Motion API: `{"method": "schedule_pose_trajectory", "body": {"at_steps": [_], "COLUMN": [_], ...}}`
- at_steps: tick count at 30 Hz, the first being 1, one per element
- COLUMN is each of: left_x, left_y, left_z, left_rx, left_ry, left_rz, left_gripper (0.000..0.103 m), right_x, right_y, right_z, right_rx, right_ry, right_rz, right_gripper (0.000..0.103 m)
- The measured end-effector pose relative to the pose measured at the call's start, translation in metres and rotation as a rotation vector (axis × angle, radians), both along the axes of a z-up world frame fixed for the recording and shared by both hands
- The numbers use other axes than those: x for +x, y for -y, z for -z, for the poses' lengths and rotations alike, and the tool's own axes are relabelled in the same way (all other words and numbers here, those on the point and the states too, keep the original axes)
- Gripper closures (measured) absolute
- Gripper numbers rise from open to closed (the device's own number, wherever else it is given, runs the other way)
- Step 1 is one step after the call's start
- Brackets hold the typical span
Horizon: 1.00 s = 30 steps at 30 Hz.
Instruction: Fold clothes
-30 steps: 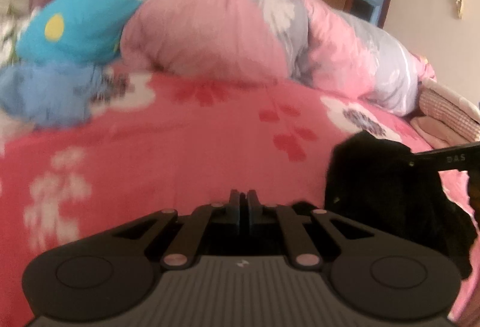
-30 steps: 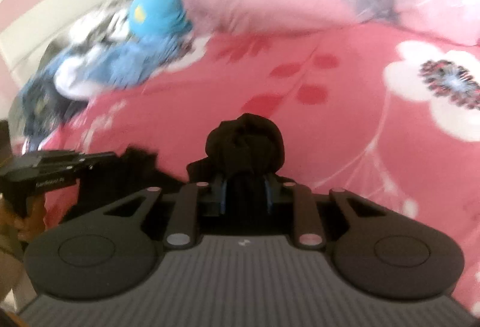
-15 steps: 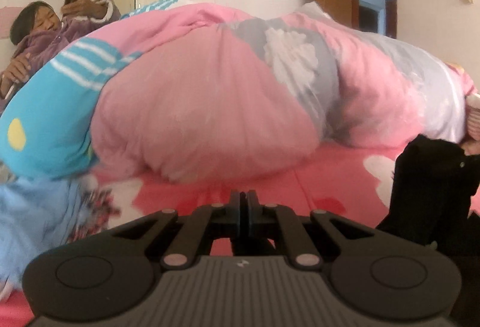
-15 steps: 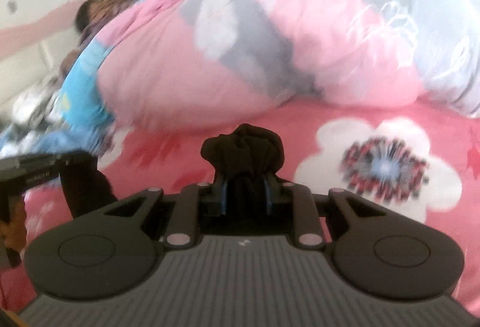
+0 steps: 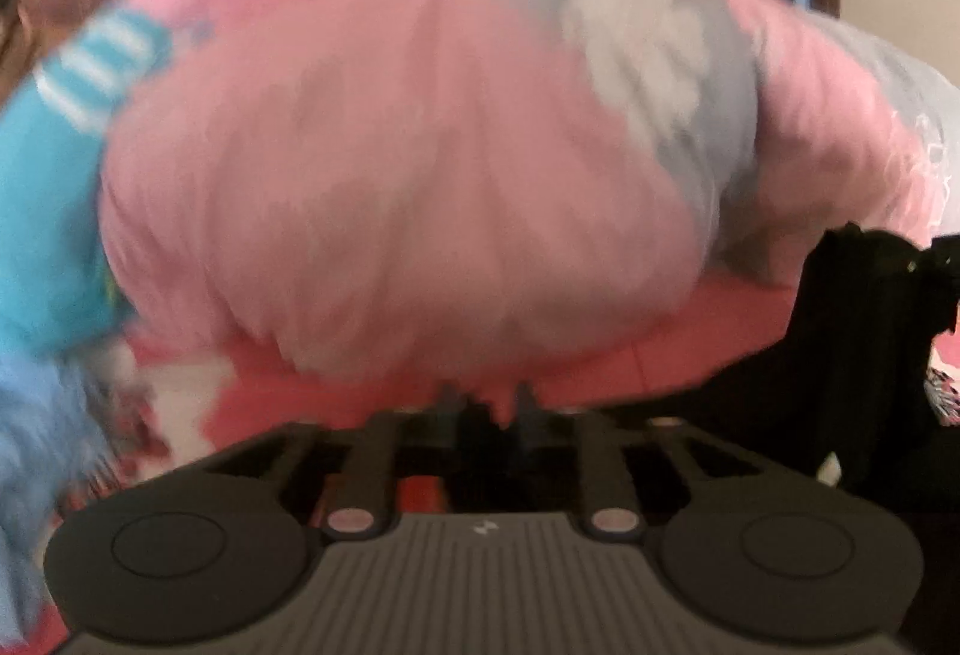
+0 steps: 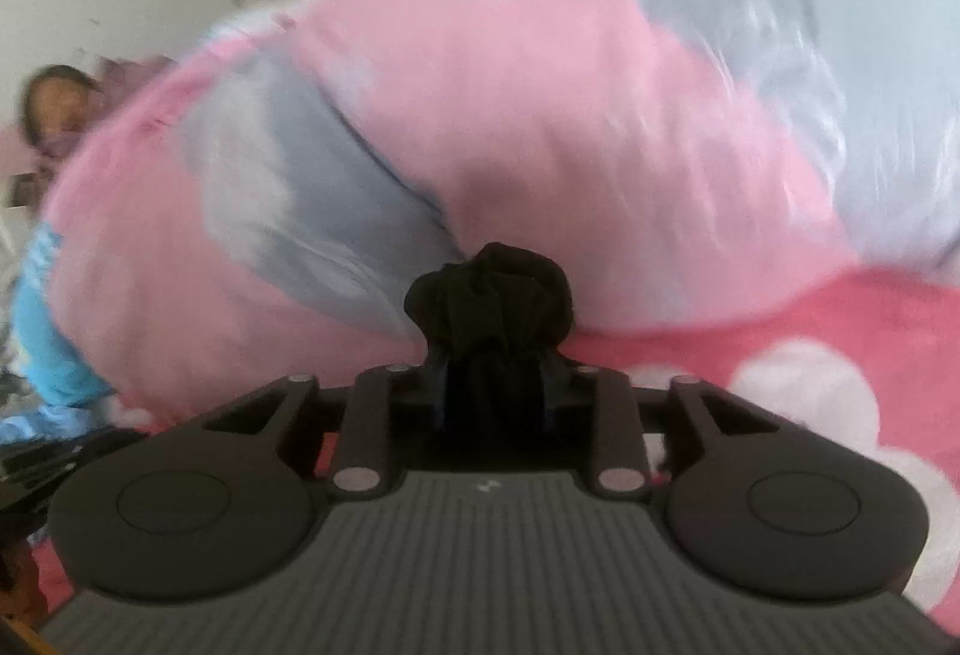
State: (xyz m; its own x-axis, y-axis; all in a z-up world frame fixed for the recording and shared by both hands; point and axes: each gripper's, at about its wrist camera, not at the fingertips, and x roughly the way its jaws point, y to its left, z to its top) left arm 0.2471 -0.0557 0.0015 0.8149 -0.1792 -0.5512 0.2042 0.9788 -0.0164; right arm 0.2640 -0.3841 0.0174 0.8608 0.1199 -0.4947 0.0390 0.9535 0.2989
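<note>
With the black garment (image 6: 489,289) bunched and pinched in the closed right tool (image 6: 491,385) above the bed (image 6: 840,331) and the slightly parted left tool (image 5: 480,406) holding nothing visible, the hanging cloth is best kept taut and spread flat before any crease is made.

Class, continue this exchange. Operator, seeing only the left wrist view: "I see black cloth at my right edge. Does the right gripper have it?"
Observer: Yes. The right gripper is shut on the black garment, and a bunched wad sticks out past its fingertips.
Operator: What is on the bed by that gripper?
Observer: A large white flower printed on the red bedspread, just to its right.
</note>
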Motion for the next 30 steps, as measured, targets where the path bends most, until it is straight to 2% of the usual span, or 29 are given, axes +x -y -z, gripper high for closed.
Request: {"method": "schedule_pose_trajectory", "body": {"at_steps": [1, 3, 8, 12, 14, 19, 23, 25, 27, 28, 30], "left_x": [-0.001, -0.009, -0.031, -0.057, -0.071, -0.093, -0.101, -0.101, -0.101, -0.101, -0.102], "left_y": [-0.002, -0.007, -0.018, -0.02, -0.019, -0.009, 0.007, 0.013, 0.016, 0.016, 0.015], "left_z": [0.002, 0.001, -0.018, -0.038, -0.042, -0.027, -0.001, 0.012, 0.02, 0.018, 0.016], "left_rx": [-0.007, -0.01, -0.044, -0.081, -0.111, -0.193, -0.223, -0.249, -0.263, -0.262, -0.26], "left_ry": [-0.017, -0.02, -0.043, -0.085, -0.138, -0.279, -0.349, -0.393, -0.421, -0.413, -0.395], "left_rz": [0.001, 0.003, 0.013, 0.063, 0.09, 0.139, 0.14, 0.127, 0.103, 0.092, 0.07], "left_gripper": [0.048, 0.041, 0.032, 0.031, 0.031, 0.032, 0.043, 0.05, 0.065, 0.068, 0.08], "right_x": [0.004, 0.004, -0.031, -0.082, -0.113, -0.189, -0.239, -0.248, -0.253, -0.256, -0.261], "right_y": [0.004, 0.013, 0.031, 0.043, 0.043, 0.029, 0.02, 0.02, 0.021, 0.021, 0.021], "right_z": [0.006, 0.013, 0.005, -0.009, -0.011, -0.005, 0.006, 0.014, 0.021, 0.025, 0.033], "right_rx": [0.01, 0.035, 0.088, 0.146, 0.168, 0.19, 0.202, 0.199, 0.201, 0.201, 0.203], "right_ry": [-0.046, -0.104, -0.125, -0.135, -0.152, -0.192, -0.157, -0.145, -0.14, -0.138, -0.133], "right_rz": [0.015, 0.027, 0.017, -0.012, -0.043, -0.094, -0.067, -0.057, -0.052, -0.05, -0.045], "right_gripper": [0.068, 0.055, 0.038, 0.033, 0.032, 0.032, 0.032, 0.032, 0.034, 0.034, 0.043]}}
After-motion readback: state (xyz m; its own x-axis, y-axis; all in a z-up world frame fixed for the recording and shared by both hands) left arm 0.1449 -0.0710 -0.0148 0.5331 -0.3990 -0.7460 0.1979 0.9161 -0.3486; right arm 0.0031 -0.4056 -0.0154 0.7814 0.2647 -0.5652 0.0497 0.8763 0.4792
